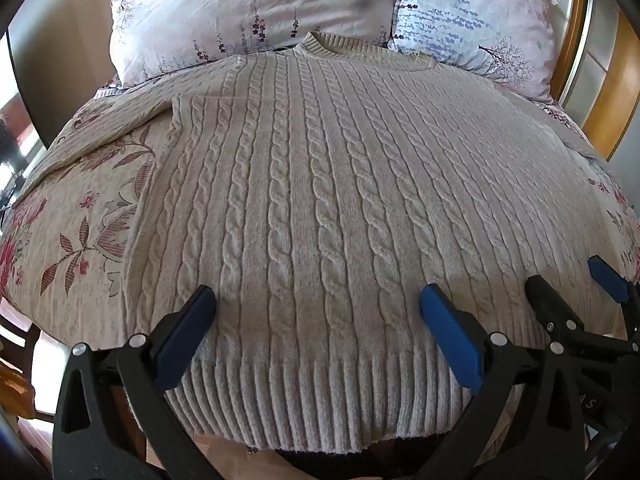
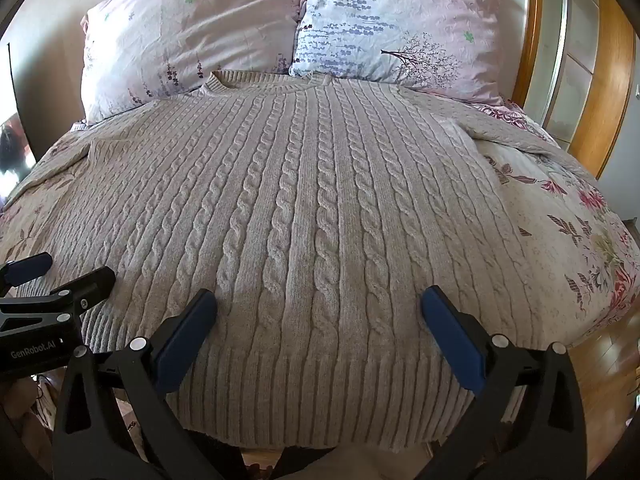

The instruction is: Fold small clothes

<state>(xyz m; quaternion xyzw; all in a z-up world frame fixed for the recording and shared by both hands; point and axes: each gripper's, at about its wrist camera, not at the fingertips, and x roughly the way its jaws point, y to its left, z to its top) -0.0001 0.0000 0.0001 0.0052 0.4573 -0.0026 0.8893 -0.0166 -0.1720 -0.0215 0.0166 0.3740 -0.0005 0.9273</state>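
Note:
A cream cable-knit sweater (image 1: 320, 184) (image 2: 320, 200) lies flat on the bed, collar toward the pillows and ribbed hem nearest me. Its sleeves spread out to the left (image 1: 120, 120) and to the right (image 2: 520, 132). My left gripper (image 1: 318, 300) hovers open above the lower body of the sweater near the hem, nothing between its blue pads. My right gripper (image 2: 318, 300) hangs open beside it over the same hem area, also empty. The right gripper (image 1: 576, 280) shows at the right edge of the left wrist view; the left gripper (image 2: 68, 268) shows at the left edge of the right wrist view.
A floral quilt (image 1: 80, 220) (image 2: 580, 232) covers the bed. Two pillows (image 1: 240, 12) (image 2: 400, 36) lean at the head. A wooden headboard (image 2: 536, 32) and wardrobe stand at the right. Wooden floor (image 2: 600, 360) shows past the bed's near right corner.

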